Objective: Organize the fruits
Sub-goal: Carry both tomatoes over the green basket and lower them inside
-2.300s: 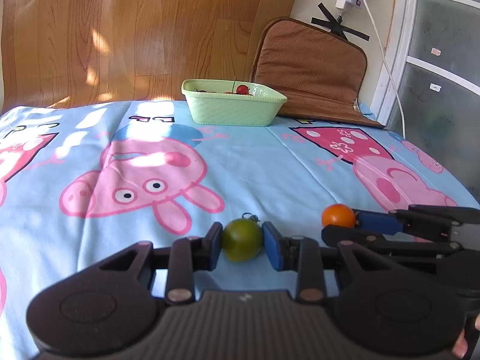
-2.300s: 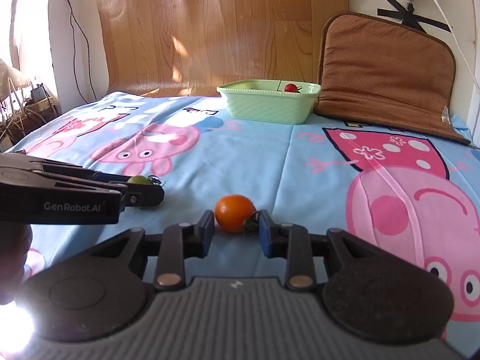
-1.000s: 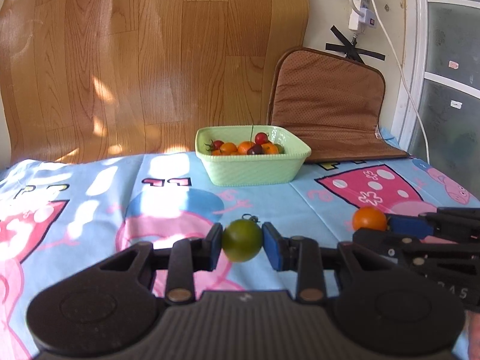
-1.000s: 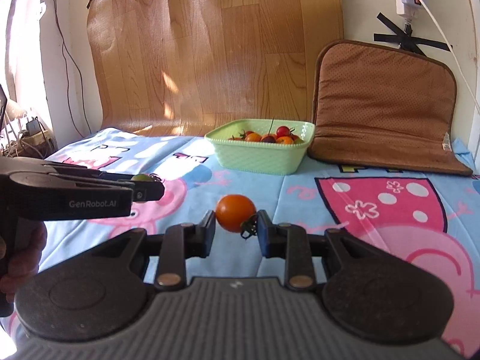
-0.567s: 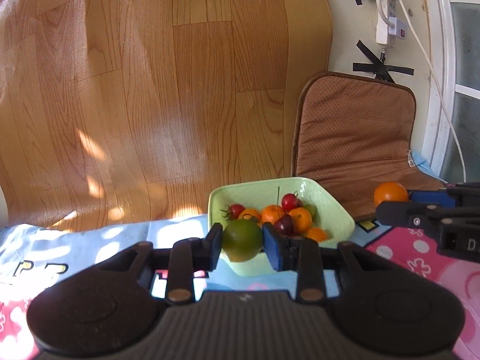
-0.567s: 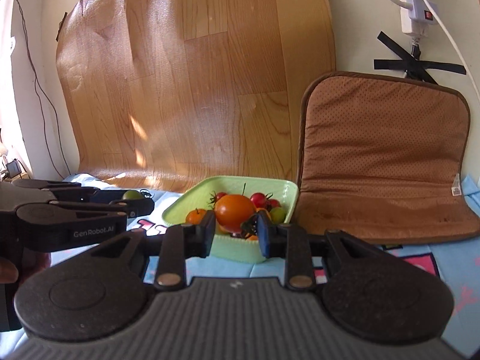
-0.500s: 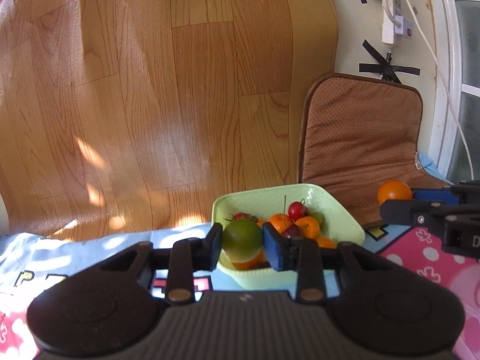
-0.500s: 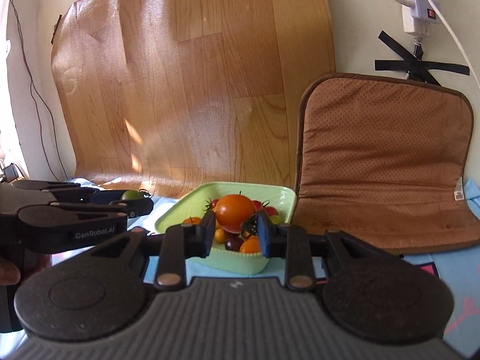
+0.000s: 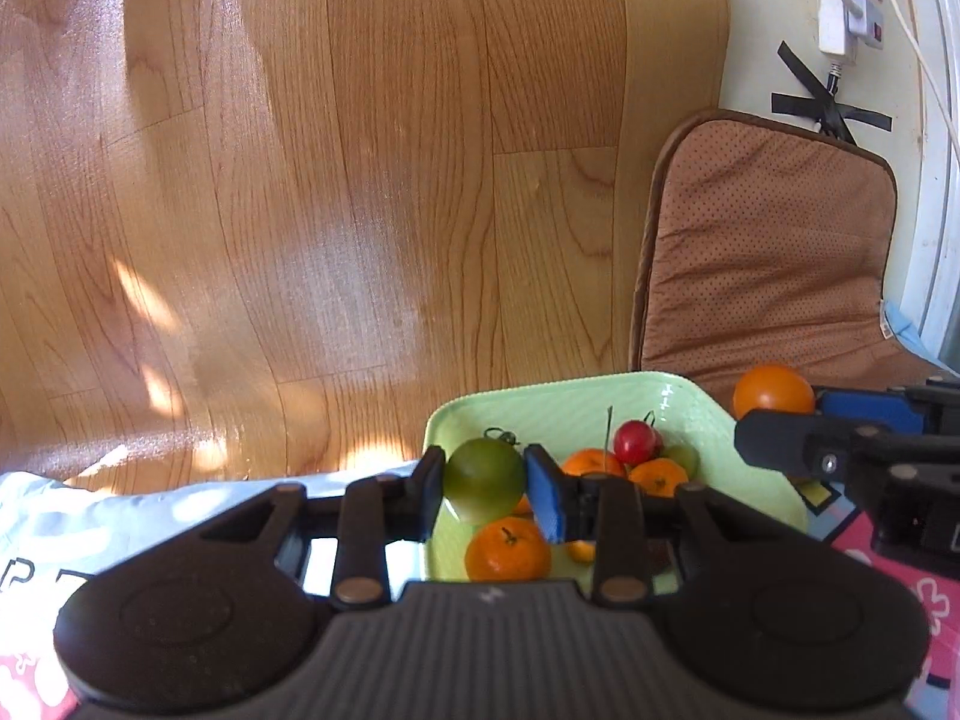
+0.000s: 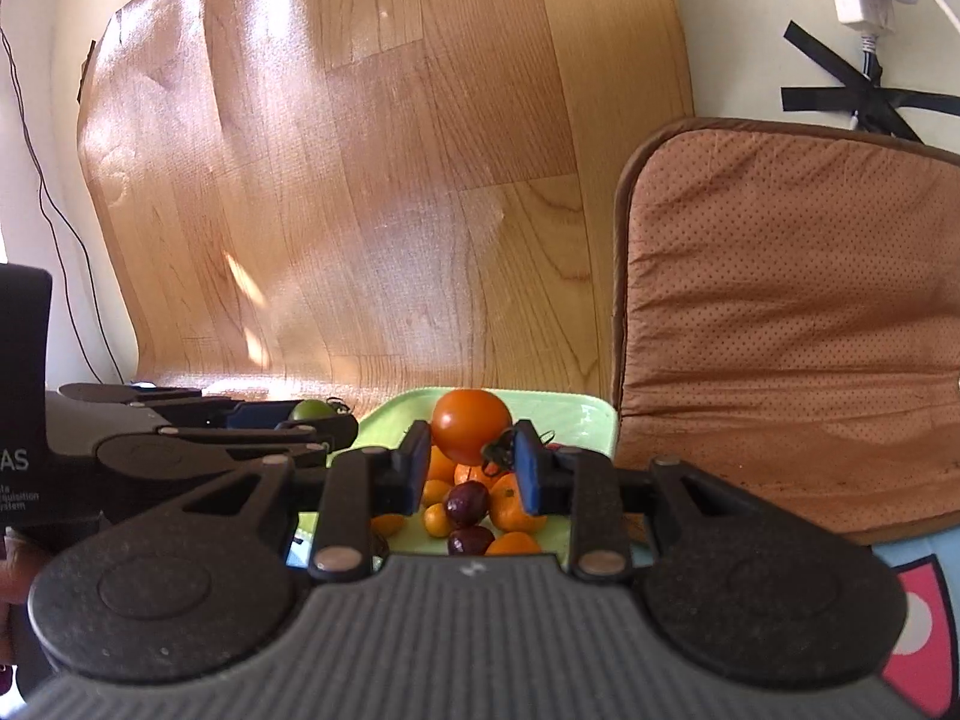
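My left gripper [image 9: 485,483] is shut on a green tomato [image 9: 483,478] and holds it above the near left part of the light green bowl [image 9: 558,405]. My right gripper [image 10: 471,461] is shut on an orange tomato [image 10: 471,425] and holds it over the same bowl [image 10: 576,411]. The bowl holds several small orange, red and dark fruits [image 10: 474,507]. The right gripper with its orange tomato [image 9: 773,391] shows at the right of the left wrist view. The left gripper with the green tomato [image 10: 312,409] shows at the left of the right wrist view.
A brown cushion [image 10: 792,318] leans against the wall right behind the bowl. A wood-pattern sheet [image 9: 336,180] covers the wall behind. The bowl stands on a blue and pink cartoon cloth [image 9: 900,588]. A power strip and cable [image 9: 846,0] hang at the upper right.
Both grippers lifted their tomatoes off the cloth and carried them forward to the bowl. They now hold them over it, closer than half a second ago.
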`<state>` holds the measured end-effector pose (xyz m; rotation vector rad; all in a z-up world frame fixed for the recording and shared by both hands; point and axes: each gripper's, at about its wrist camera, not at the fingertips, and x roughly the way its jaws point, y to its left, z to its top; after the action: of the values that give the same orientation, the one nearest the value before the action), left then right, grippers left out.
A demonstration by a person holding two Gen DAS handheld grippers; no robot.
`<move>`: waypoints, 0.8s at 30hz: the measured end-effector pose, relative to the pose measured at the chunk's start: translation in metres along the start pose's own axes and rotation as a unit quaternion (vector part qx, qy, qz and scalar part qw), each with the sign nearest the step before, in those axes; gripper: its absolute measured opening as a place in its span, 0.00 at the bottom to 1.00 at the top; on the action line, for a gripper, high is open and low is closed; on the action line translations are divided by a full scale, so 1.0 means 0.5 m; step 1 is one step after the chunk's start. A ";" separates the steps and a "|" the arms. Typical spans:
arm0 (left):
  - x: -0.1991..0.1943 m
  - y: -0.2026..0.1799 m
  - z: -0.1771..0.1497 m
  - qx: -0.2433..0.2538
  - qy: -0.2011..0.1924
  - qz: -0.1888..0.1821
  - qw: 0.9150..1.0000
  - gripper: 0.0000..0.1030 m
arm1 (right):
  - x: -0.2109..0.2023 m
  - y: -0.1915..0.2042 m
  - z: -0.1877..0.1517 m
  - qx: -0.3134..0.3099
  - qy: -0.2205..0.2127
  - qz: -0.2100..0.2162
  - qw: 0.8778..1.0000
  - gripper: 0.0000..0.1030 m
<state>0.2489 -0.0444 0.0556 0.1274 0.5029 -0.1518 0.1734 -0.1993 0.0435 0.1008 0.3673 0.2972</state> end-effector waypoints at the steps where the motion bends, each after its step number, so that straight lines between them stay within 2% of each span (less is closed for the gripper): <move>1: 0.003 0.000 0.001 0.000 0.000 0.002 1.000 0.28 | 0.004 0.000 0.001 0.001 0.000 0.000 1.000 0.31; 12: 0.025 0.007 0.012 0.004 -0.003 0.012 1.000 0.28 | 0.027 0.007 0.014 -0.001 -0.011 0.001 1.000 0.31; 24: 0.061 0.021 0.024 -0.003 0.007 0.013 1.000 0.28 | 0.076 -0.013 0.020 0.002 0.002 -0.007 1.000 0.31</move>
<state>0.2829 -0.0393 0.0517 0.1296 0.5158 -0.1244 0.2127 -0.1946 0.0391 0.1007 0.3722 0.2834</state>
